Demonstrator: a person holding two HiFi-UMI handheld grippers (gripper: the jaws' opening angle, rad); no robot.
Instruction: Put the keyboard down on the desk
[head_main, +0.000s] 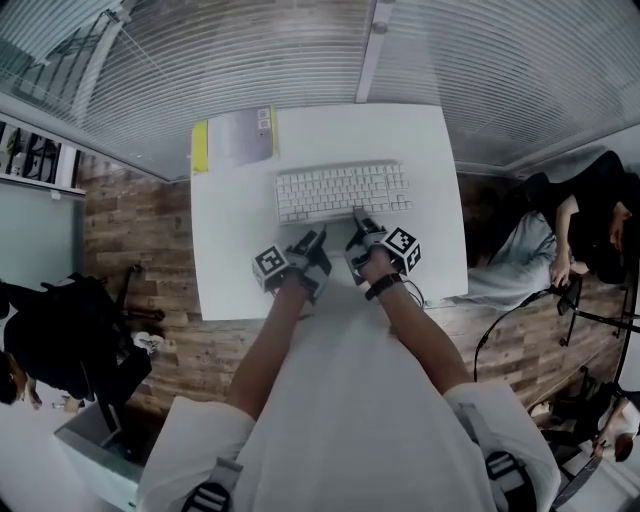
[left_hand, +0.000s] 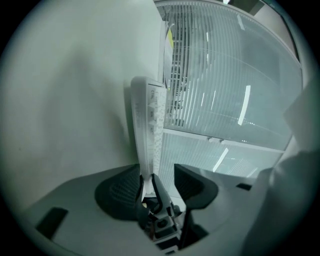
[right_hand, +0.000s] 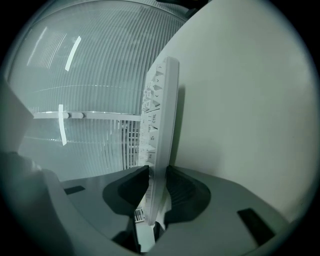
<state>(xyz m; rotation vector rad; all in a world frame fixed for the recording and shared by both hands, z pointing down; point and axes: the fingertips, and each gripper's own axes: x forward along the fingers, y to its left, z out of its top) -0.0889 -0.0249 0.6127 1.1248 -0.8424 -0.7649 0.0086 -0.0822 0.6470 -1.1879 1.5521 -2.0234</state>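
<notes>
One keyboard (head_main: 343, 191) is laid on the desk (head_main: 230, 250), its long axis left-right. Its near edge is pinched by the right gripper (right_hand: 156, 176). The left gripper (left_hand: 156, 175) jaws are spread loosely around it.

We wear a white short-sleeved shirt (head_main: 345, 400). On the shirt's shoulders lie grey straps (head_main: 212, 492) with dark buckles. Beyond the shirt's right sleeve, a black band (head_main: 383, 287) goes round the wrist. Farther from the shirt, the left gripper (head_main: 318, 240) and right gripper (head_main: 357, 216) are grey, with black ribbed pads (right_hand: 184, 192), each bearing a white cube (head_main: 402, 247) with black square markers.
</notes>
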